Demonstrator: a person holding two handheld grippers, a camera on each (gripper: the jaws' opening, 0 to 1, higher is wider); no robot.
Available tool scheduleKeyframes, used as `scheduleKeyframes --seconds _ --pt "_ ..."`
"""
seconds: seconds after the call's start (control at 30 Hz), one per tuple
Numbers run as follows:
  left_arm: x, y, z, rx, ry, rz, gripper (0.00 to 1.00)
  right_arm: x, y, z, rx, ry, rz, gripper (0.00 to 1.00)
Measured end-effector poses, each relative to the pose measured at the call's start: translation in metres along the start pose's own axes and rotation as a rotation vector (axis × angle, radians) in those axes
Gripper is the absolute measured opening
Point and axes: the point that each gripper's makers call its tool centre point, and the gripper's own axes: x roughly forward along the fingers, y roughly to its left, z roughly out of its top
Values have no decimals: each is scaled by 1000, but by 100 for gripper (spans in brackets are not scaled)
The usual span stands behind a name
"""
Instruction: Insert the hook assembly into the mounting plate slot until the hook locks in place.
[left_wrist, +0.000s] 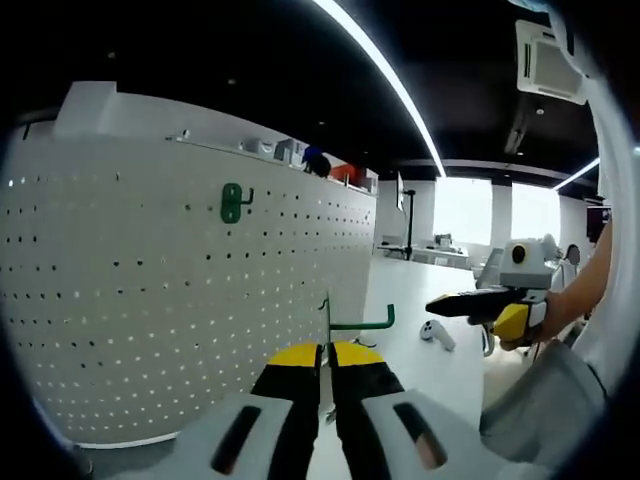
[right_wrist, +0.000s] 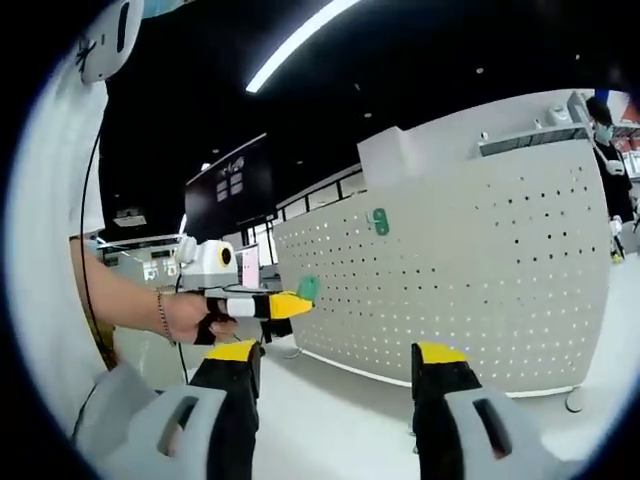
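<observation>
Closest to us, our left gripper (left_wrist: 327, 362) pinches tight on a thin green metal hook with a long bent arm (left_wrist: 352, 322). Our right gripper (right_wrist: 340, 362) holds nothing, its jaws wide apart. Past them lies a white tabletop (left_wrist: 420, 300) with a small white controller (left_wrist: 436, 333). Farthest stands the big white board full of holes (left_wrist: 180, 290), wearing a green hook plate (left_wrist: 232, 202) up high.
</observation>
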Motion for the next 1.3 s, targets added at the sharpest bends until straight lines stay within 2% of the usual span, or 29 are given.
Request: scheduleKeyframes --seconds 0.13,0.2,0.3,0.7,0.97,1.3 --pt "-1 0 1 -7 -7 6 3 9 5 4 8 -8 22 54" --pt "-1 0 0 -11 -8 9 3 14 7 10 55 -29 25 50" --pt "-1 -1 1 -14 -10 12 3 18 7 11 39 -26 26 46" --pt "3 -10 3 -11 -17 3 3 34 11 15 64 -22 44 49" --pt "4 -12 4 -12 -18 -1 3 50 18 15 50 -10 64 57" --pt "5 -15 7 -8 -25 -6 3 66 25 20 63 -23 84 56"
